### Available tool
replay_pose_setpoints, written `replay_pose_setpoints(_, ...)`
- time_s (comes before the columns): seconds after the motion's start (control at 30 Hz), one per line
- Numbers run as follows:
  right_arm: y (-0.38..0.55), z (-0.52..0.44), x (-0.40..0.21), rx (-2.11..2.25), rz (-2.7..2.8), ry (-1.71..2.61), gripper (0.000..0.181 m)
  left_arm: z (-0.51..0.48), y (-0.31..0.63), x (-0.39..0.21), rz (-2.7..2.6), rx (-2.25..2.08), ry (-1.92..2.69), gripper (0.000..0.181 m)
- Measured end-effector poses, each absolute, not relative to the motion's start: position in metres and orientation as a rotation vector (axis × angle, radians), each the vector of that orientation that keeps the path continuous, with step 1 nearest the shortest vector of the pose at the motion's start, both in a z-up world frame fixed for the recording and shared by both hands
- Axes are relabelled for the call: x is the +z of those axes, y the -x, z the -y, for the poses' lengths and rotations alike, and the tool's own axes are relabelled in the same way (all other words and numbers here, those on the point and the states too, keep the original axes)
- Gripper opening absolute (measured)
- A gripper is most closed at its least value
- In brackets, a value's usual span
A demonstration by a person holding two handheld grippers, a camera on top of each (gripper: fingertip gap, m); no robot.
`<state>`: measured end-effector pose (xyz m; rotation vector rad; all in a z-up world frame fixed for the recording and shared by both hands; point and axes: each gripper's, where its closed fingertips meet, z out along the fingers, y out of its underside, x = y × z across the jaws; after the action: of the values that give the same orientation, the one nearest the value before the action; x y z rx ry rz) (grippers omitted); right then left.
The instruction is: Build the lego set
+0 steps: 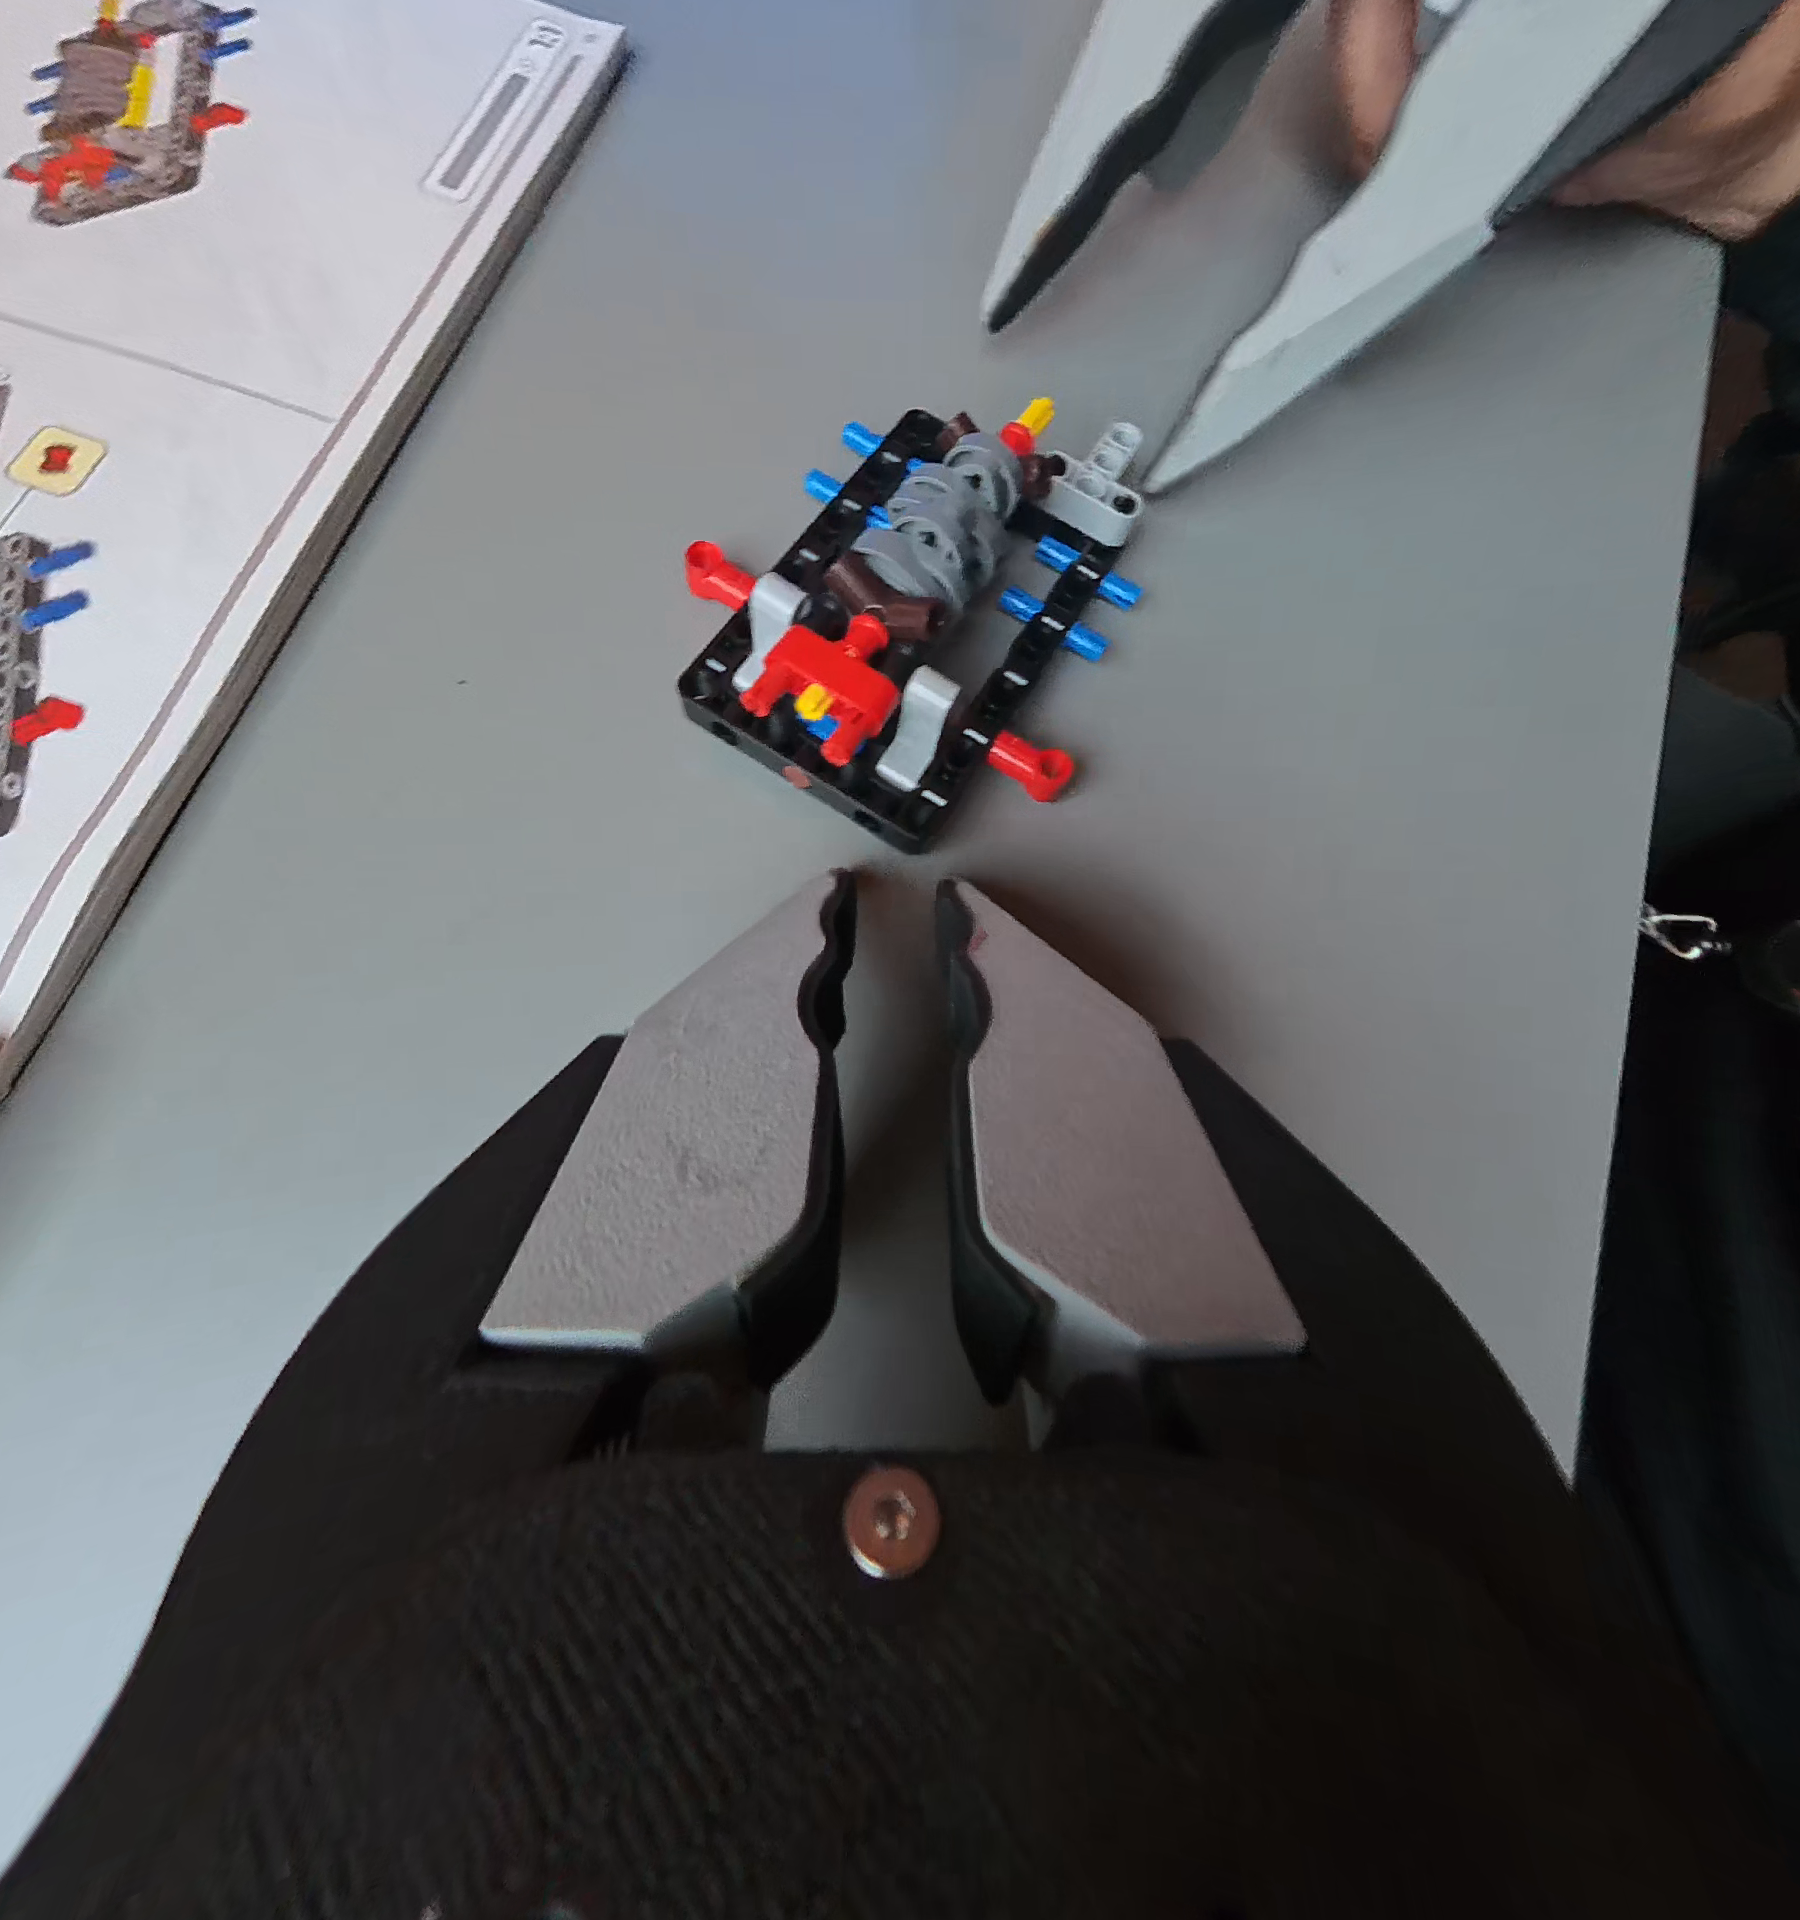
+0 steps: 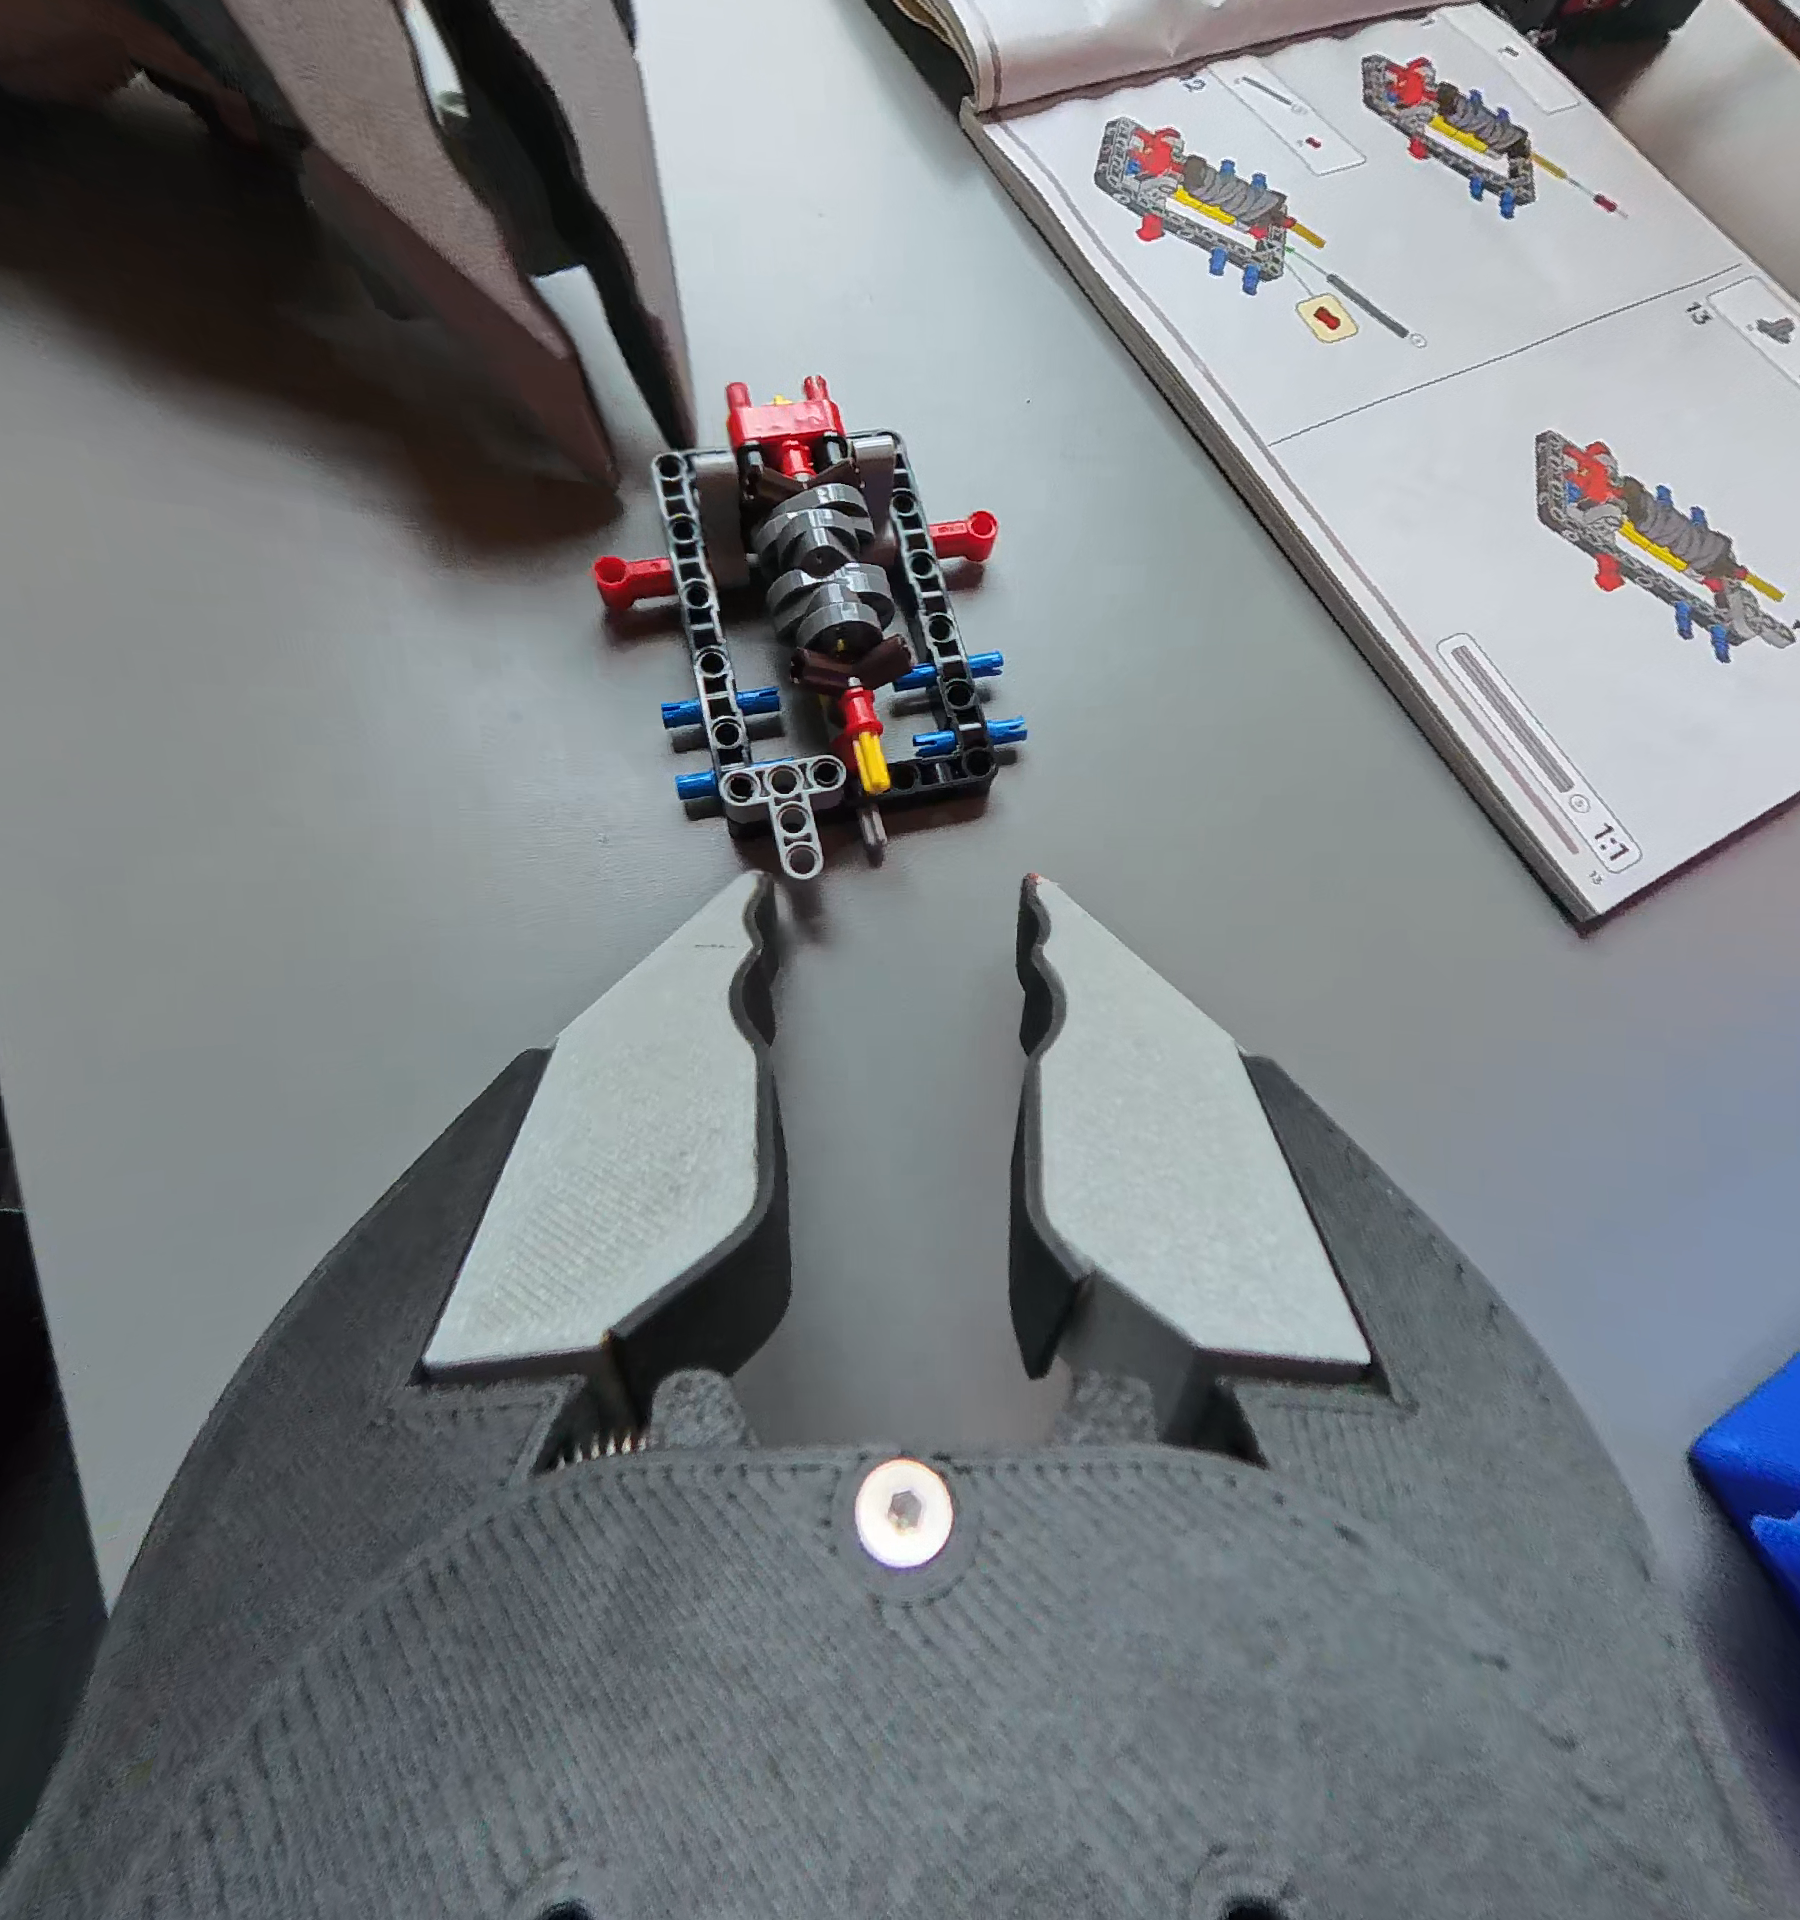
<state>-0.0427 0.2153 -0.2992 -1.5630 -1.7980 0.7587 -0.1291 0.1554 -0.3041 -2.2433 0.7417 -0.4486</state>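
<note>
Lego frame (image 2: 823, 613) looks light, pins pop easily; grab its stiff black rails. Left tool (image 1: 894, 883) narrow, right tool (image 2: 896, 894) wide, both empty.

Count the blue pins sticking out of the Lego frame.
4. In the right wrist view: upper-left pin, lower-left pin, upper-right pin, lower-right pin, all near the grey T-piece. A blue bit under the red block may be another.

Plain grey table (image 1: 1291, 935) under soft even light; dark floor past right edge.
</note>
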Motion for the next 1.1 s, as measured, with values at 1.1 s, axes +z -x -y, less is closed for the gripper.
replay_pose_setpoints(1.1,0.110,-0.313,-0.245,0.695,1.646,1.861,0.079,-0.270,0.203,-0.250,-0.691,-0.212,2.262,0.058)
